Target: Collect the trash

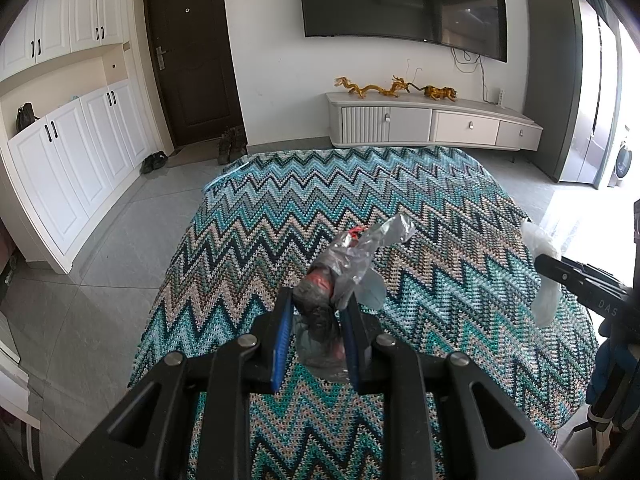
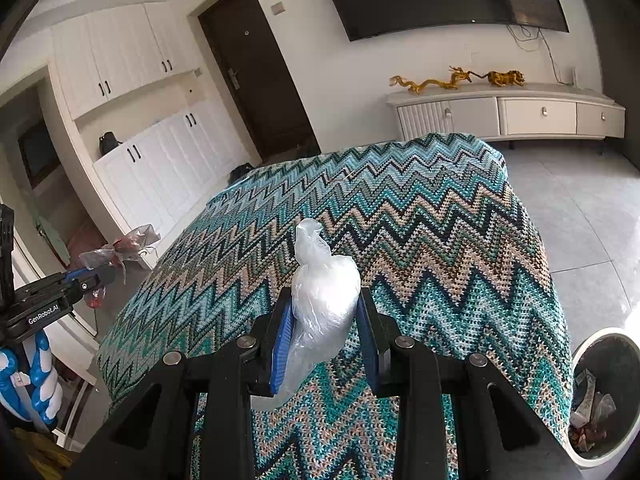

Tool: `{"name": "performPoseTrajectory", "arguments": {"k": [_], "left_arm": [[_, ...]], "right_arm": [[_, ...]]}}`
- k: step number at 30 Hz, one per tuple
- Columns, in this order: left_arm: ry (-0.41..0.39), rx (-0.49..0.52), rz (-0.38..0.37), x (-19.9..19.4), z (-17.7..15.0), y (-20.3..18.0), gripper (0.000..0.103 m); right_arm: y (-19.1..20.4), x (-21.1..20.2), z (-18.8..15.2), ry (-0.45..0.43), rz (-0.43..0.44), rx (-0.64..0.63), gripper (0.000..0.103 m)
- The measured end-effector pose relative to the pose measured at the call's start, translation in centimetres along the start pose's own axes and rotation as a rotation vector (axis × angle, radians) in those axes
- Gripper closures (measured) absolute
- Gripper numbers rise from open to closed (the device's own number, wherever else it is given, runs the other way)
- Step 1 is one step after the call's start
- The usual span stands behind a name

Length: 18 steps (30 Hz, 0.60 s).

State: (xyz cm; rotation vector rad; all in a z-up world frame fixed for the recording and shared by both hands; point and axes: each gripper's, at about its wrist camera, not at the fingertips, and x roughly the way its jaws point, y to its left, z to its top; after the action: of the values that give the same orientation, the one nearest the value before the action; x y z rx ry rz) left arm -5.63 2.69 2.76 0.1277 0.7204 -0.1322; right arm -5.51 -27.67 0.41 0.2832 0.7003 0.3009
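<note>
My left gripper [image 1: 317, 308] is shut on a crumpled clear plastic wrapper [image 1: 352, 256] with red and dark scraps inside, held above the zigzag-patterned tablecloth [image 1: 400, 200]. My right gripper [image 2: 325, 312] is shut on a bunched white plastic bag [image 2: 320, 300], also above the cloth [image 2: 420, 220]. The right gripper with its white bag [image 1: 546, 304] shows at the right edge of the left wrist view. The left gripper with its wrapper [image 2: 120, 246] shows at the left of the right wrist view. A round trash bin [image 2: 600, 396] holding scraps stands on the floor at lower right.
A white TV cabinet [image 1: 432, 124] with golden dragon figures stands at the far wall under a TV. White cupboards [image 1: 72, 168] and a dark door [image 1: 192, 60] with shoes are at the left. A grey tiled floor surrounds the table.
</note>
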Motion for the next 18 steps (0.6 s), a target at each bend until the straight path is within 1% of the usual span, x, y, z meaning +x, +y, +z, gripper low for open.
{"name": "performPoseTrajectory", "arguments": {"k": [18], "left_arm": [[-0.001, 0.001, 0.000, -0.02, 0.02, -0.06, 0.081]], "right_arm": [[-0.02, 0.14, 0.17, -0.005, -0.003, 0.006, 0.072]]}}
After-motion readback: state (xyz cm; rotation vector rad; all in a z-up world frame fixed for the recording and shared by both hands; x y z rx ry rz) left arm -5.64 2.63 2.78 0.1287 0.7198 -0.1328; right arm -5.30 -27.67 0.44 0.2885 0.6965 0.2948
